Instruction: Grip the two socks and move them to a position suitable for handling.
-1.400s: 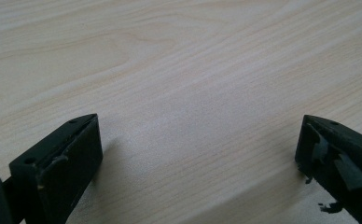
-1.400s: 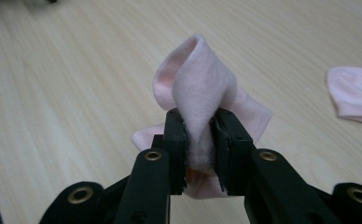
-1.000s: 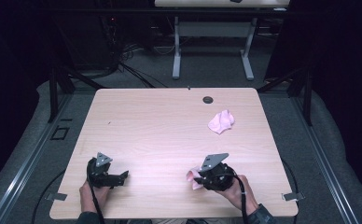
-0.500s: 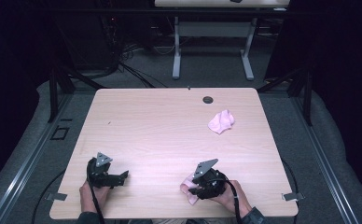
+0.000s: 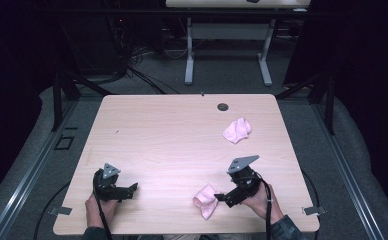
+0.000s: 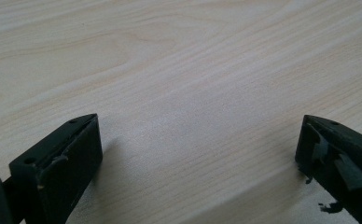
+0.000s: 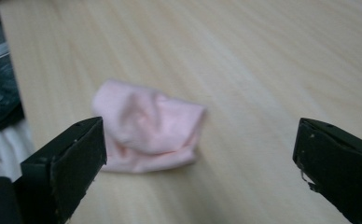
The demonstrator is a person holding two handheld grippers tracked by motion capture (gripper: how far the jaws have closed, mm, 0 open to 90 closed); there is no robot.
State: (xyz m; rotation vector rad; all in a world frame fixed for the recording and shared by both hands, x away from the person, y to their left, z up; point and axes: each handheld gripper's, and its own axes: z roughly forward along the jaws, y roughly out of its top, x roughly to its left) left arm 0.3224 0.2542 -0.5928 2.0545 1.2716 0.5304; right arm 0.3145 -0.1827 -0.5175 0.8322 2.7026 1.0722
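Observation:
A crumpled pink cloth (image 5: 206,200) lies near the table's front edge; in the right gripper view the pink cloth (image 7: 149,126) rests on the wood a little beyond the jaws. My right gripper (image 5: 221,197) sits just right of it, its jaws having just been opening, now wide apart with nothing between them. A second pink cloth (image 5: 237,130) lies farther back on the right. My left gripper (image 5: 132,189) rests at the front left, open over bare wood; in the left gripper view the left gripper (image 6: 198,154) has only tabletop between its jaws.
The light wooden table (image 5: 162,145) has a dark round grommet (image 5: 223,107) near its back edge. Beyond it stand a white-legged table frame (image 5: 227,55) and cables on the grey floor. Metal rails run along both sides.
The right gripper carried the near pink cloth leftward along the front edge, let go of it, and drew back to the right with jaws wide. The left gripper stayed put.

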